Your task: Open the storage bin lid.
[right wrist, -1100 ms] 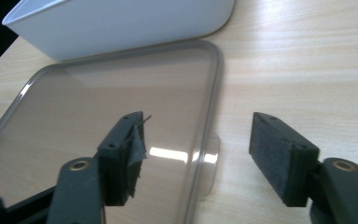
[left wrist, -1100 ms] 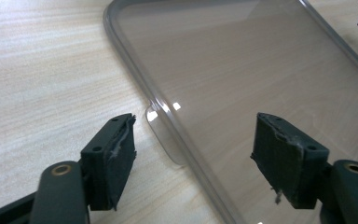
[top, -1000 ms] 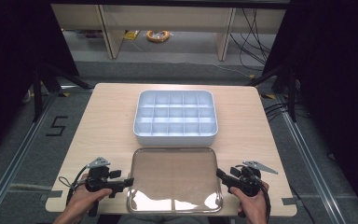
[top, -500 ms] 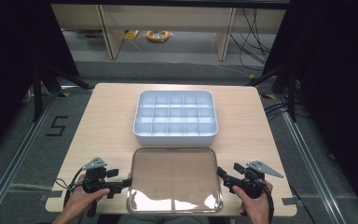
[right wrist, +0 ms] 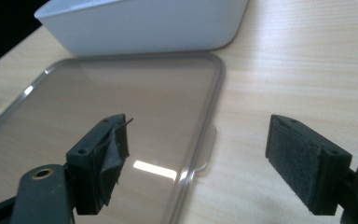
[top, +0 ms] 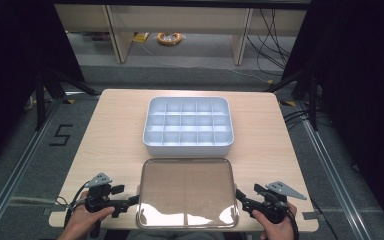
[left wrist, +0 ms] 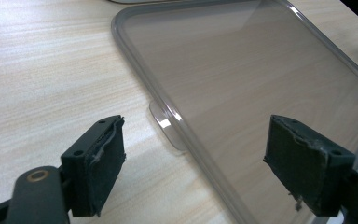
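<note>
With both grippers spread wide and gripping nothing, I judge the step is seizing the lid [top: 187, 192] by its side tabs. It lies flat at 6 o'clock of the box [top: 188, 126]. I would centre the left gripper [top: 129, 201] on its tab [left wrist: 167, 125], the right gripper [top: 243, 199] likewise, then close evenly.

A white compartment tray [top: 188, 126] is seen mid-tabletop [top: 115, 130], with a clear lid [top: 187, 192] laid flat just before it. The left hand-held gripper [top: 131, 200] and right hand-held gripper [top: 239, 196] are held at the lid's side edges.
</note>
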### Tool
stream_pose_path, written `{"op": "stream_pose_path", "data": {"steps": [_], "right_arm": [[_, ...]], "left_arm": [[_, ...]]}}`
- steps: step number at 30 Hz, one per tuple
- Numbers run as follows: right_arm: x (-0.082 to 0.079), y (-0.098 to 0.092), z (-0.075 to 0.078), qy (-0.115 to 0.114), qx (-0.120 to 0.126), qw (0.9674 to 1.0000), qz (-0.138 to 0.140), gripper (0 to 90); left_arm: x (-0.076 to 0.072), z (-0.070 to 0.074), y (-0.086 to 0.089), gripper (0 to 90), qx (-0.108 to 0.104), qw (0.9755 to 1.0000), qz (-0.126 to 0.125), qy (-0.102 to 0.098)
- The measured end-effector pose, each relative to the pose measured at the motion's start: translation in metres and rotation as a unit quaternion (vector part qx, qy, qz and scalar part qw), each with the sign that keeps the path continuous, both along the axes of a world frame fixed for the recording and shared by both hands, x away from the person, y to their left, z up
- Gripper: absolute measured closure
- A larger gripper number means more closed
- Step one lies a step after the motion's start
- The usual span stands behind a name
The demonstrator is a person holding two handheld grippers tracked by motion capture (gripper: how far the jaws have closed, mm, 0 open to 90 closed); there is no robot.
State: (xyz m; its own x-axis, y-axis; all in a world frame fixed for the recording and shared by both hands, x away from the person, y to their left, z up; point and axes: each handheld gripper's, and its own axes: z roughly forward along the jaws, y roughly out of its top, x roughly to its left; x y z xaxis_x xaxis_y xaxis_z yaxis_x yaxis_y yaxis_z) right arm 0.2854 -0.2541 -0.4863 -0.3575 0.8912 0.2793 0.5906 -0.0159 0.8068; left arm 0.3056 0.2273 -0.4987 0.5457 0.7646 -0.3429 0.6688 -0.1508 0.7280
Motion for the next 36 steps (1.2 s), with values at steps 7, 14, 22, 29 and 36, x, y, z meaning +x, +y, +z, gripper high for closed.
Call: {"op": "stream_pose_path", "data": {"steps": [7,14,22,29,36], "right_arm": [[-0.008,0.000,-0.002,0.008,-0.005,0.9999,0.010,22.1],[-0.015,0.002,-0.003,0.014,-0.009,0.9997,0.015,22.0],[-0.021,0.001,-0.002,0.025,-0.020,0.9992,0.024,22.0],[-0.026,0.003,-0.002,0.046,-0.004,0.9989,0.014,22.0],[-0.025,0.003,-0.004,0.041,0.002,0.9990,0.020,22.0]], "left_arm": [[-0.007,0.000,0.002,19.5,-0.006,1.0000,0.007,-0.001],[-0.013,-0.001,0.002,19.5,-0.004,1.0000,0.005,0.001],[-0.020,0.000,0.002,20.2,-0.013,0.9998,0.015,0.002],[-0.023,-0.001,0.000,20.2,-0.011,0.9999,0.007,0.002],[-0.023,0.000,0.001,20.5,-0.013,0.9999,0.010,0.002]]}}
